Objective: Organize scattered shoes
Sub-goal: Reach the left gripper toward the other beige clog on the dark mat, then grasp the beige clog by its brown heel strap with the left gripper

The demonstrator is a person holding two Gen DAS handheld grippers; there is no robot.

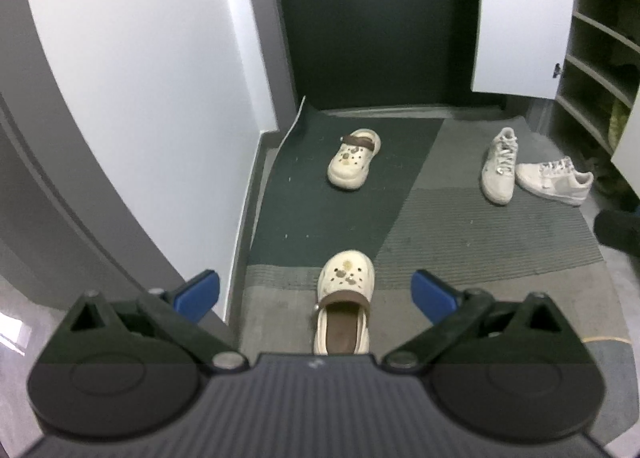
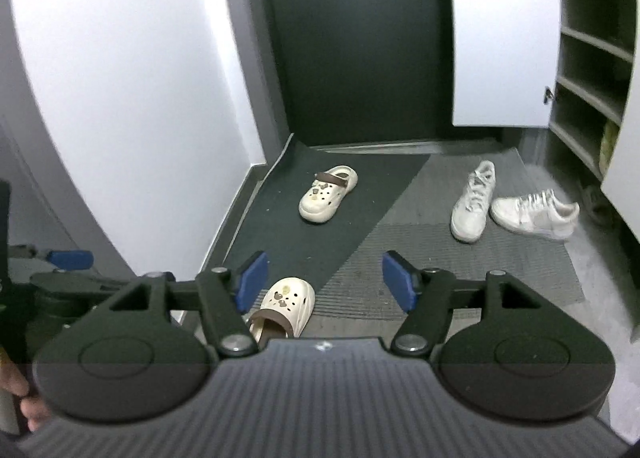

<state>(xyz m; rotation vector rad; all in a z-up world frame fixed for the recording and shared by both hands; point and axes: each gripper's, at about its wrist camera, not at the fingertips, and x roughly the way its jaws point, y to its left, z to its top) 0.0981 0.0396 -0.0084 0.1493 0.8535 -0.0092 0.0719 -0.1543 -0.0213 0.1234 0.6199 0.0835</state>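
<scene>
Cream clog (image 1: 346,300) with brown strap (charms on top), upright on floor mat (image 1: 480,242)

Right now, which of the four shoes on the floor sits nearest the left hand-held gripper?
The near cream clog, heel toward the camera, lies below and between the open left hand-held gripper tips. The other clog and both white sneakers lie farther back.

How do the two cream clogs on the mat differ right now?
The near clog lies on the grey striped part of the mat, toe pointing away from the grippers; the far clog sits on the dark green part, toe pointing back toward them. The near clog lies in line with the open left gripper, while the far clog sits well beyond it. Both are cream with a brown strap and charms.
</scene>
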